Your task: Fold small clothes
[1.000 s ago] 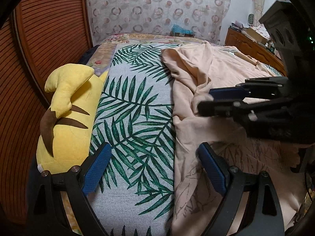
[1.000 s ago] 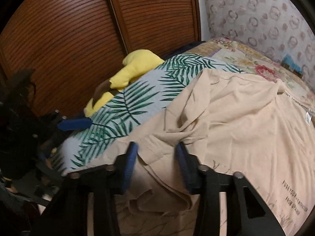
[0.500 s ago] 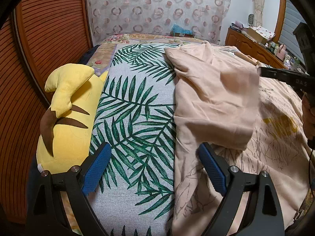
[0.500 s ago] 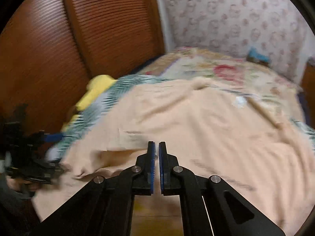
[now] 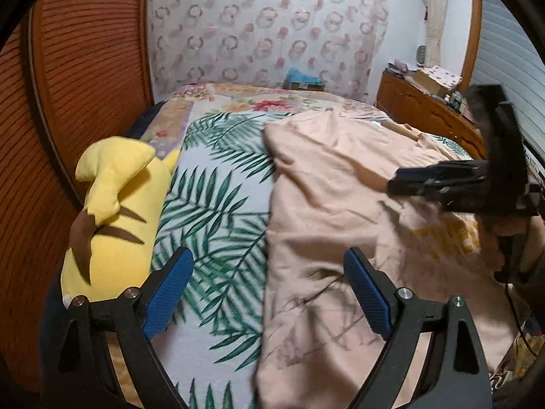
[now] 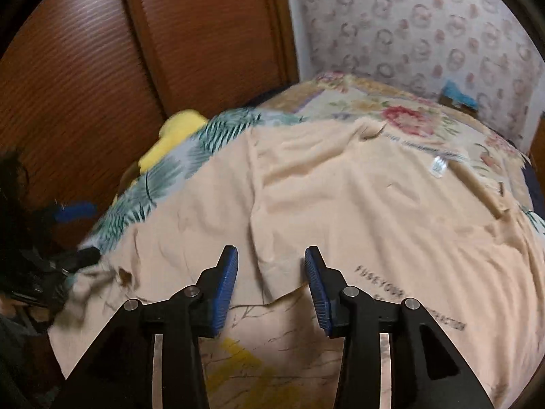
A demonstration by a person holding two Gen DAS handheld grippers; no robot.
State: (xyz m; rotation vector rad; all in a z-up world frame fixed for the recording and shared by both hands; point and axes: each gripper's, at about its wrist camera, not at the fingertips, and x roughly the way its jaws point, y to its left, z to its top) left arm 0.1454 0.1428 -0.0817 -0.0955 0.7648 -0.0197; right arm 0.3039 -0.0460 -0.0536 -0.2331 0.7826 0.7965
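A peach T-shirt lies spread on the bed, its left side folded over onto its middle. My left gripper hovers wide open above the shirt's left edge and the leaf-print cover, holding nothing. My right gripper hangs over the folded flap's lower corner. Its jaws are opening, the cloth lies loose below them and the pads do not press it. The shirt shows dark lettering and a yellow print near its hem. From the left wrist view the right gripper is a dark blur at the right, held by a hand.
A yellow plush toy lies along the bed's left edge on the palm-leaf cover. Slatted wooden doors stand close on the left. A wooden dresser with clutter is at the back right. A floral bedspread covers the far end.
The right gripper closed on the shirt's left side, carried it over onto the middle, and now its jaws have parted with the flap lying flat. The left gripper rose slightly.
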